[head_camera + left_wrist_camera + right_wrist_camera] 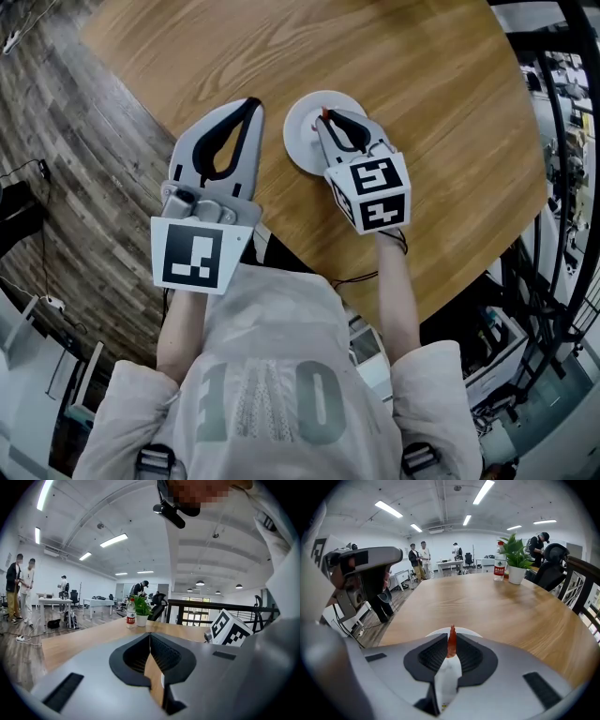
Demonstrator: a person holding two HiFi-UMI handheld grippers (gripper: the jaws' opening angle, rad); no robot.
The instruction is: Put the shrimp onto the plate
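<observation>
The right gripper (451,638) is clamped on the shrimp (452,643), whose orange tail pokes up past the jaw tips. That gripper's own view shows this clearly. In the head view the shrimp is only an orange speck at the tips, above the white plate (300,136); whether it touches the plate, I cannot tell. The left gripper (150,635) is closed on nothing and sits just left of the plate on the worktop (431,94). A bottle (500,568) and a plant (515,555) stand at the far edge. People (419,559) stand beyond.

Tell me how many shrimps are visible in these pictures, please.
1. The shrimp is clamped in the right claw, over the white plate. The shut left claw holds none. Others could hide beneath the claws.
</observation>
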